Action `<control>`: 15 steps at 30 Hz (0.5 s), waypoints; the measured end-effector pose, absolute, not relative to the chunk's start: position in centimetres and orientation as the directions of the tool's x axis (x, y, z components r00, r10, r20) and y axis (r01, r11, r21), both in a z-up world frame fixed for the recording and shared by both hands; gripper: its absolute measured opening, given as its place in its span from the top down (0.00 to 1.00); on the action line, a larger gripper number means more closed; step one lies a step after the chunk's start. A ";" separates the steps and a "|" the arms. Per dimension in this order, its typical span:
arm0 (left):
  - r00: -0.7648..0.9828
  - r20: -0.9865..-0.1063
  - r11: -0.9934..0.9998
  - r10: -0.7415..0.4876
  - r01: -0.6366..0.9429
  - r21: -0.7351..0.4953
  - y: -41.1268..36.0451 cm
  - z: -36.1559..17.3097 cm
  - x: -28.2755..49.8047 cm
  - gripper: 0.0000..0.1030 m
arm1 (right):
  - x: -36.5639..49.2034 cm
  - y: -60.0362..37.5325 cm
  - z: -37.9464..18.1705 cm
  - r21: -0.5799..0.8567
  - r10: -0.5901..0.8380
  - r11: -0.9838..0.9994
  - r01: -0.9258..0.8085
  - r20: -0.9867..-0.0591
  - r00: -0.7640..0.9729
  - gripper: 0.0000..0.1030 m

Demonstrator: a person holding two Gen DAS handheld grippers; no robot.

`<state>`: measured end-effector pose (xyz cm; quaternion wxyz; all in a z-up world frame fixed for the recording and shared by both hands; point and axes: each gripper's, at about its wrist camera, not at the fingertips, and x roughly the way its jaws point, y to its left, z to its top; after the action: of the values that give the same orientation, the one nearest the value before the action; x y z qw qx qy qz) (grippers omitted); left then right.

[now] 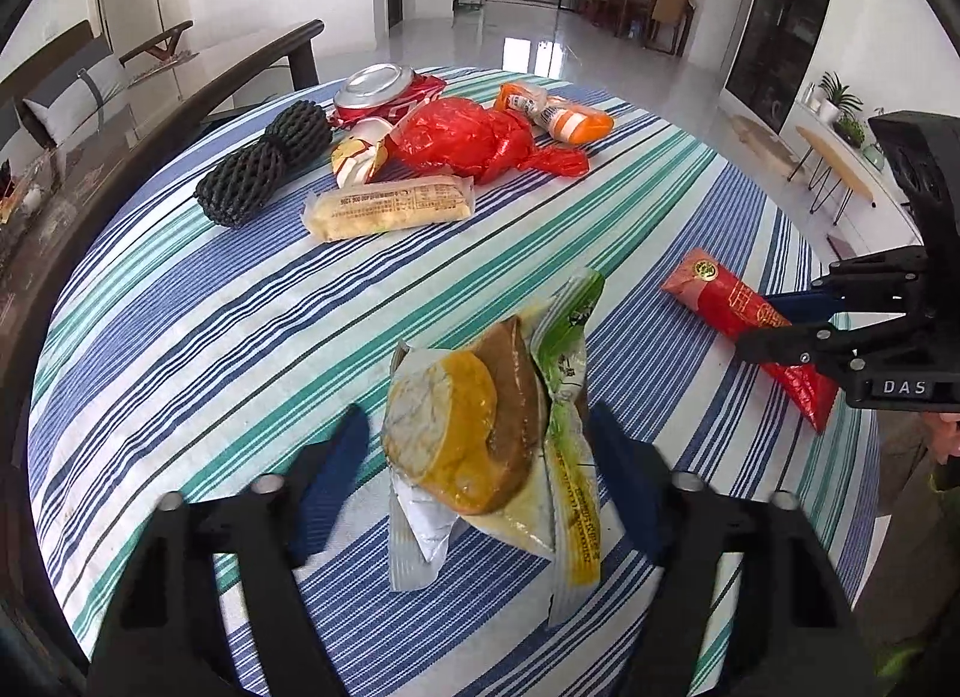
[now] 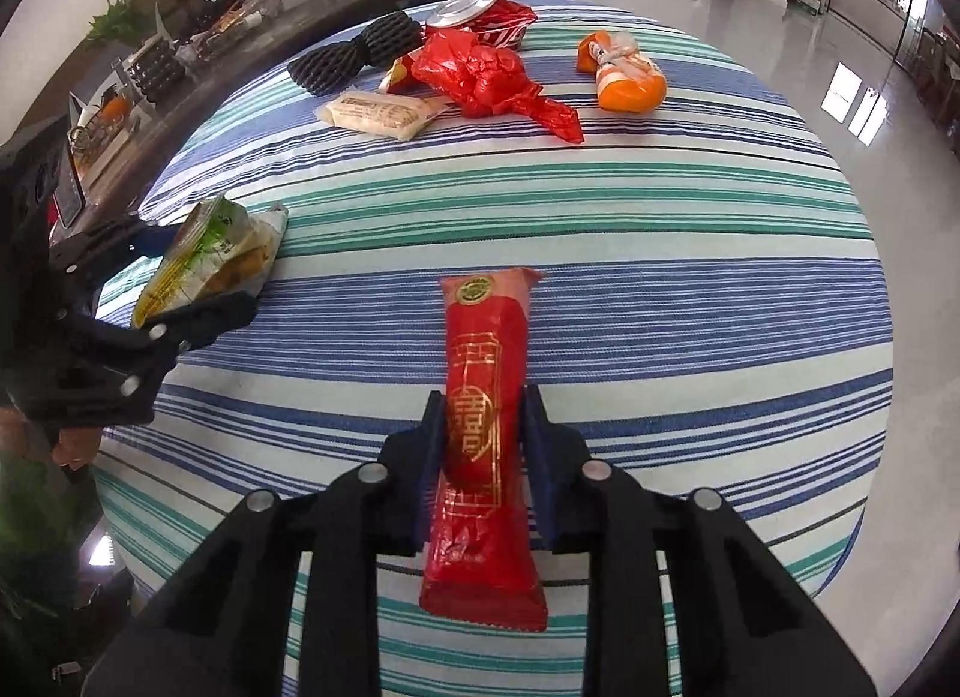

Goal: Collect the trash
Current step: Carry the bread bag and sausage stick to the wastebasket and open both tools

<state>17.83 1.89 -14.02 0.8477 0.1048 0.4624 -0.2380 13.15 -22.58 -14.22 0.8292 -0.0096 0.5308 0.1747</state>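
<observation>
My left gripper is shut on a green and yellow snack packet that stands tilted between its blue pads above the striped tablecloth. The right wrist view shows this packet in the left gripper at the table's left edge. My right gripper is shut on a long red packet with gold print, its pads pressing on both sides at mid-length. From the left wrist view the red packet sticks out of the right gripper at the right.
At the far side lie a red plastic bag, an orange packet, a crushed can, a black foam net, a pale bar wrapper and a small red-yellow wrapper. A dark wooden rail borders the table's left.
</observation>
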 end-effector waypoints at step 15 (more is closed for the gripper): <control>0.371 -0.754 0.741 -0.542 0.634 -0.221 -9.7 -7.2 16.8 0.65 | 11.1 -39.3 -9.0 0.233 0.211 0.972 -0.038 -0.783 0.585 0.77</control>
<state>16.80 -9.66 -7.25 0.8262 0.0532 0.4337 -0.3557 11.06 -39.29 -8.97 0.8850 0.0960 0.4502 0.0703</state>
